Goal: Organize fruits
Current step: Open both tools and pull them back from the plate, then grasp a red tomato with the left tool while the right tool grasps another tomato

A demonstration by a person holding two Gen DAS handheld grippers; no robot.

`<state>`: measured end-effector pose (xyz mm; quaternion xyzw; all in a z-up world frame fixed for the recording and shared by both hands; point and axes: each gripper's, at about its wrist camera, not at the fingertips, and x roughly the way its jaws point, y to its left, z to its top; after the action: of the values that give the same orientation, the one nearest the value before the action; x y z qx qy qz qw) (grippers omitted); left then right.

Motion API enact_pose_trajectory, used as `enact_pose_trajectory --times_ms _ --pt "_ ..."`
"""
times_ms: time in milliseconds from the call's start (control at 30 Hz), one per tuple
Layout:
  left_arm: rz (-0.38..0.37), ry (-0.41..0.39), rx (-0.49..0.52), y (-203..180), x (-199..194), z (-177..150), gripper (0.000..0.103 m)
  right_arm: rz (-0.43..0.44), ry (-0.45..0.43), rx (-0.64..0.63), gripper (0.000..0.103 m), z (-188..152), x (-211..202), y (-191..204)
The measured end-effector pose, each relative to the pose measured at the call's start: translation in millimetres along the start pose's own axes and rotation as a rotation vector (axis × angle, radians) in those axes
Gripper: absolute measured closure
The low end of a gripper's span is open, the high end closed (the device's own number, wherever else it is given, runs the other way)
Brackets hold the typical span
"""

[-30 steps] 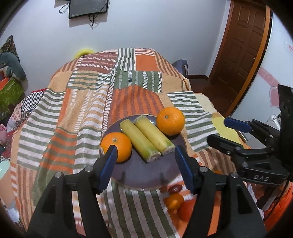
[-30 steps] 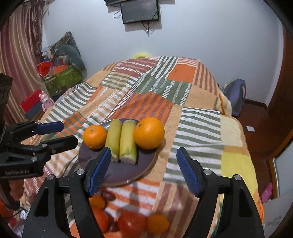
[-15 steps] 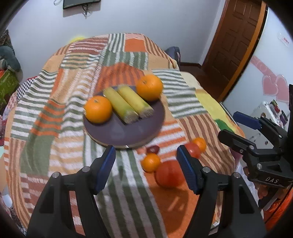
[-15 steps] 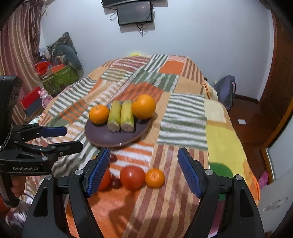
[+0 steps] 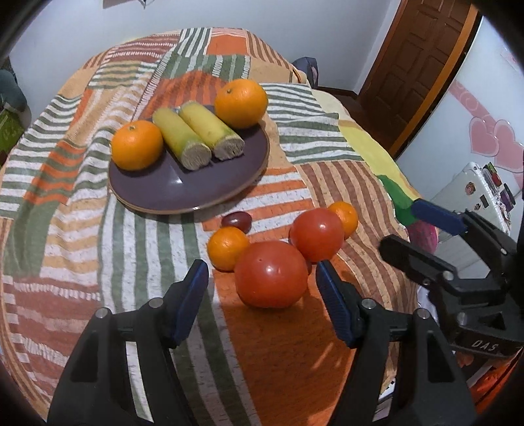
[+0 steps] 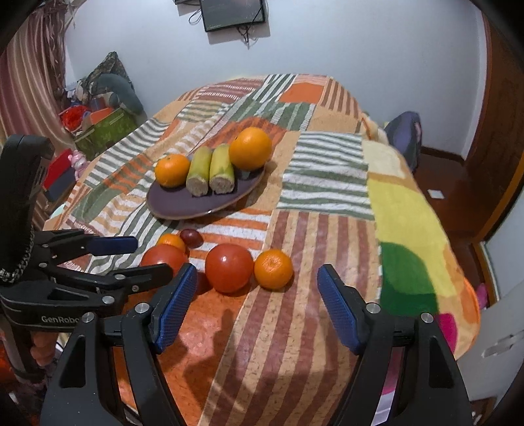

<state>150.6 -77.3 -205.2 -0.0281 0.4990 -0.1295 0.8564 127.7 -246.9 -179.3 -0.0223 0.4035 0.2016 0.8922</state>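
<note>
A dark purple plate [image 5: 183, 191] [image 6: 183, 203] on the striped blanket holds two oranges [image 5: 137, 145] [image 5: 241, 103] and two yellow-green cane pieces [image 5: 196, 136]. Loose in front of it lie two red tomatoes [image 5: 271, 273] [image 5: 316, 234], two small tangerines [image 5: 227, 247] [image 5: 344, 218] and a dark red date-like fruit [image 5: 236, 220]. My left gripper [image 5: 262, 295] is open, its blue pads either side of the near tomato. My right gripper [image 6: 257, 308] is open and empty, just short of the second tomato [image 6: 229, 268] and a tangerine [image 6: 273, 268].
The striped blanket [image 6: 321, 229] covers a rounded surface that drops off at the right. A wooden door [image 5: 422, 65] is at the far right, boxes and clutter [image 6: 98, 124] at the far left, and a wall screen [image 6: 232, 13] is behind.
Both grippers have pulled back from the plate and dropped toward the near edge. The loose tomatoes and tangerines are now in full view between the jaws.
</note>
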Motion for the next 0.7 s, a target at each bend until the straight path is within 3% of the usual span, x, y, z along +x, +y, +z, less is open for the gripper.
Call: enact_pose_trajectory --times_ms 167,333,700 --pt "0.005 0.025 0.014 -4 11 -3 0.048 0.045 0.036 -0.004 0.049 -3 13 2" --pt "-0.012 0.035 0.008 -3 17 -5 0.052 0.058 0.055 0.002 0.060 -3 23 1" --pt "-0.014 0.006 -0.014 8 5 -1 0.054 0.093 0.093 0.004 0.062 -2 36 6"
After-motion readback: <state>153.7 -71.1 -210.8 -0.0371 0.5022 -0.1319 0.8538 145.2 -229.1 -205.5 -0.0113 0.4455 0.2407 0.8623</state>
